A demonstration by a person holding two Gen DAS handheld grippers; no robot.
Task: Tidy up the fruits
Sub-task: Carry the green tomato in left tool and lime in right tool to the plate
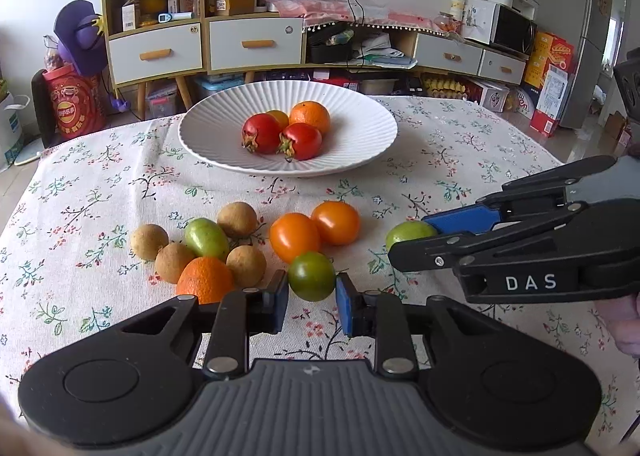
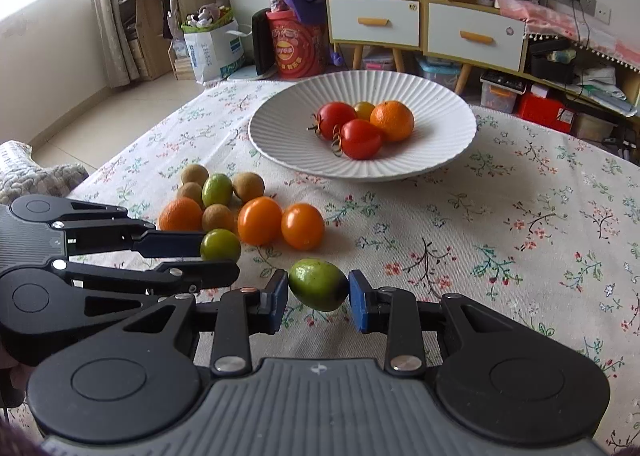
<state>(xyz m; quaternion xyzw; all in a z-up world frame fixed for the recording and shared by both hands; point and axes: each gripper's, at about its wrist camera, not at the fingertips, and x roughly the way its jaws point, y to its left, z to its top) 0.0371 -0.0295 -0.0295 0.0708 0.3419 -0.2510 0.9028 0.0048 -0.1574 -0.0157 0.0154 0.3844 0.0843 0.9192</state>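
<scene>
A white ribbed plate [image 1: 360, 147] [image 2: 440, 151] holds two red tomatoes [image 1: 280, 135], an orange [image 1: 310, 117] and a small yellow fruit. On the cloth lie several brown longans [image 1: 236, 219], a green fruit [image 1: 206, 239], an orange [image 1: 204, 280] and two orange tomatoes [image 1: 314, 230]. My left gripper [image 1: 312, 300] [image 2: 218, 258] has its blue pads against a dark green tomato [image 1: 312, 276] [image 2: 220, 244]. My right gripper [image 2: 319, 298] [image 1: 414, 242] is shut on a green oval fruit [image 2: 318, 284] [image 1: 410, 232] just right of the tomatoes.
The floral tablecloth [image 1: 460, 151] covers the table. Behind it stand drawer cabinets [image 1: 256, 43], shelves, boxes and a fridge [image 1: 572, 35]. The table's left edge shows in the right wrist view [image 2: 132, 143].
</scene>
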